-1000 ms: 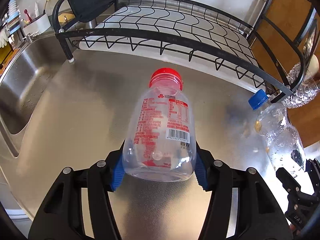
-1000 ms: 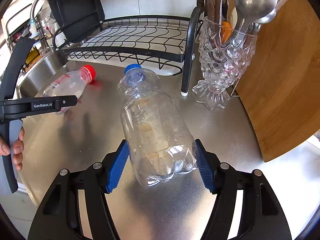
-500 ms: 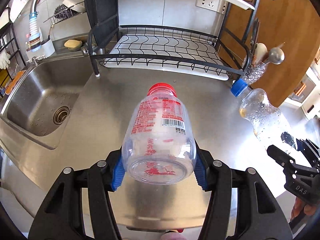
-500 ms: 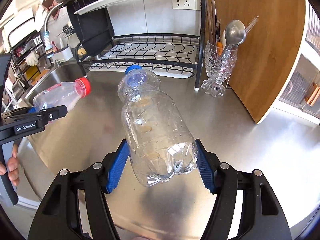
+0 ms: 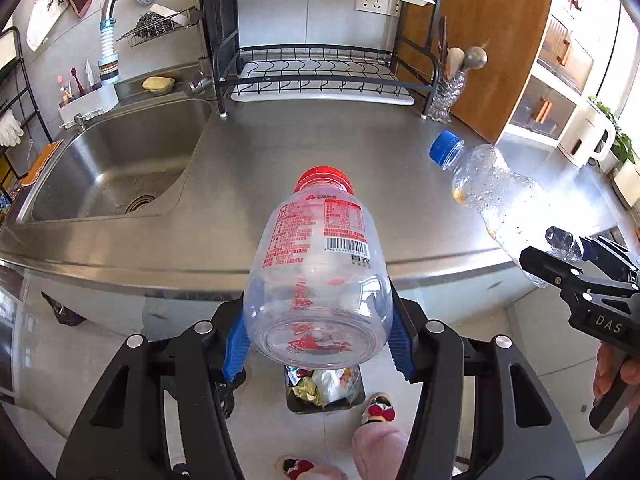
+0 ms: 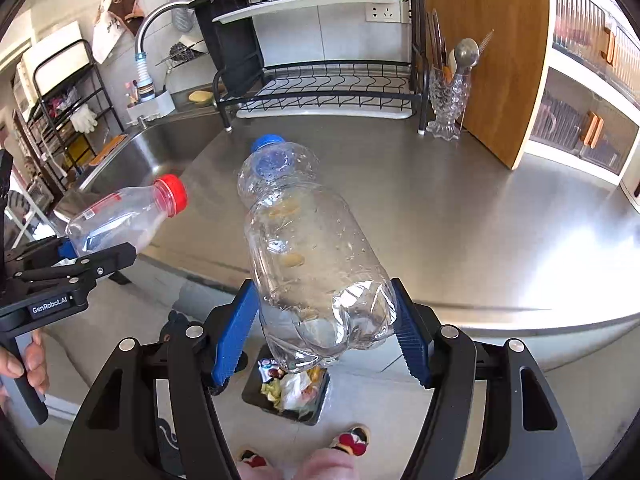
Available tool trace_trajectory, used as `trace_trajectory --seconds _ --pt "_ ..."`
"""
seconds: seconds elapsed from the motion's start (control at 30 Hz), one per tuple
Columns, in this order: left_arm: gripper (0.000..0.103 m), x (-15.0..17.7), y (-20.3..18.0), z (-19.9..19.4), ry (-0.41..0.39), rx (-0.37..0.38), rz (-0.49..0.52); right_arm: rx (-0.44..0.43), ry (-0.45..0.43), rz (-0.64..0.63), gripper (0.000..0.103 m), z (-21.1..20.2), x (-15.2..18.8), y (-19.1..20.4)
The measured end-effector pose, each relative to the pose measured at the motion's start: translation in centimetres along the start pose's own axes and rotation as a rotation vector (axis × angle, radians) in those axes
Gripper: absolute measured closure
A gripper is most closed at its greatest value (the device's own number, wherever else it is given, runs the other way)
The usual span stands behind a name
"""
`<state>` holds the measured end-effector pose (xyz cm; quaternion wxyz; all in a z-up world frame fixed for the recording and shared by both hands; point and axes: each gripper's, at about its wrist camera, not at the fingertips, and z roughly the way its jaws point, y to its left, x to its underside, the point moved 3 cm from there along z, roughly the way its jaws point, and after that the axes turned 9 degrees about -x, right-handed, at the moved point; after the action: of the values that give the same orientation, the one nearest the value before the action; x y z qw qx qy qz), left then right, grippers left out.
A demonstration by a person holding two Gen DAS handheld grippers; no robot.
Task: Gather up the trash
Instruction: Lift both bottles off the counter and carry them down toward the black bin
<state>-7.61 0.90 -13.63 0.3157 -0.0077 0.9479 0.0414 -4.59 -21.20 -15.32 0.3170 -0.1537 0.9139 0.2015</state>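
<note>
A red-capped bottle (image 5: 320,264) is pinched at its base by the left gripper (image 5: 318,340), a crumpled blue-capped bottle (image 6: 316,264) by the right gripper (image 6: 324,336), both above the trash bin (image 6: 256,394) (light, thin-walled, likely slippery; wide bases suit gripping).

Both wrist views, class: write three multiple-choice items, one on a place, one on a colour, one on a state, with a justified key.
1. Where is the black trash bin?
A in the sink
B on the floor
C on the counter

2. What colour is the cap on the crumpled clear plastic bottle?
A blue
B red
C green

3. The left gripper is:
A open and empty
B resting on the counter
C shut on the printed clear plastic bottle

Key: 1 B, it shows below the counter edge beside slippered feet. 2 A, its cap is blue. 3 C, both blue pads press its base.
</note>
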Motion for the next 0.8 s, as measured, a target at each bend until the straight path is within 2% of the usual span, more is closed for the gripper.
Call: trace_trajectory --seconds 0.2,0.4,0.6,0.8 --pt "0.049 5.6 0.5 -0.1 0.052 0.057 0.033 0.002 0.070 0.040 0.036 0.5 5.6 2.1" --pt "0.049 10.5 0.6 2.1 0.124 0.087 0.042 0.004 0.145 0.087 0.036 2.7 10.3 2.8" --pt "0.049 14.8 1.0 6.8 0.223 0.091 0.035 -0.003 0.261 0.111 0.037 7.5 14.7 2.8" --pt "0.049 18.4 0.8 13.5 0.345 0.087 0.041 -0.012 0.353 0.139 0.038 13.5 18.2 2.5"
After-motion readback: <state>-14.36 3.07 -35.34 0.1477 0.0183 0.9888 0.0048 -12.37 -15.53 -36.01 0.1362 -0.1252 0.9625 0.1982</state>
